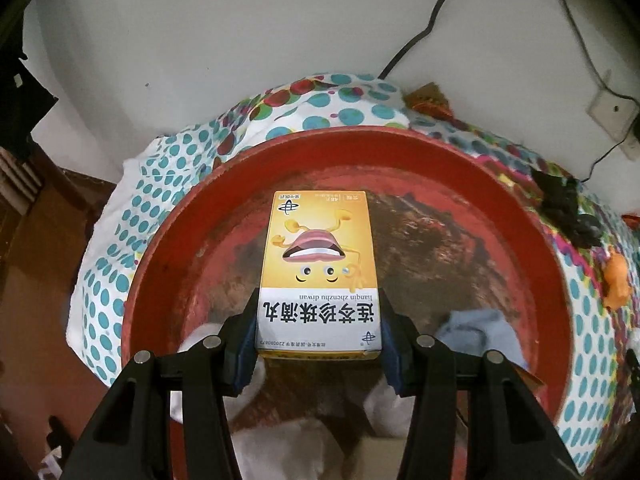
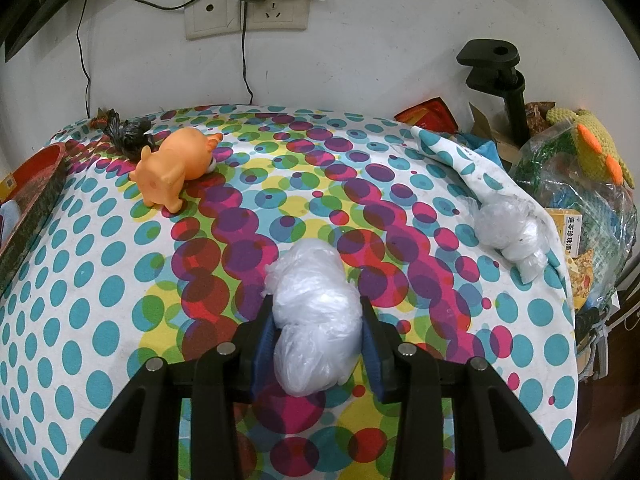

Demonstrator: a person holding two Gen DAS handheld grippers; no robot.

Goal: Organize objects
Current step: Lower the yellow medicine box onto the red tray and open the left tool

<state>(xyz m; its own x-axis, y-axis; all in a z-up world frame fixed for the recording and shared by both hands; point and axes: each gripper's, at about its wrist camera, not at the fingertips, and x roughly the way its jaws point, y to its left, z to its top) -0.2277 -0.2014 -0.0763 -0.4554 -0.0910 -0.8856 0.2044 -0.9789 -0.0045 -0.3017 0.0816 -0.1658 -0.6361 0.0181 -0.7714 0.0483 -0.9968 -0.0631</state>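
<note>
The dotted tablecloth [image 2: 100,280] covers the table; at its left edge sits the red basin [image 1: 532,248], already holding white and blue soft items near its near wall. The left gripper [image 1: 318,320] is clenched on the yellow medicine box [image 1: 318,264], which hangs over the basin's bare middle. To place it well, I judge it best to lower the box flat onto that worn floor, clear of the soft items, before releasing. The right gripper [image 2: 318,332] grasps a crumpled plastic bag [image 2: 316,316] over the table's middle; a second bag [image 2: 510,236] lies at the right edge, an orange toy pig [image 2: 172,172] near the far left corner.
</note>
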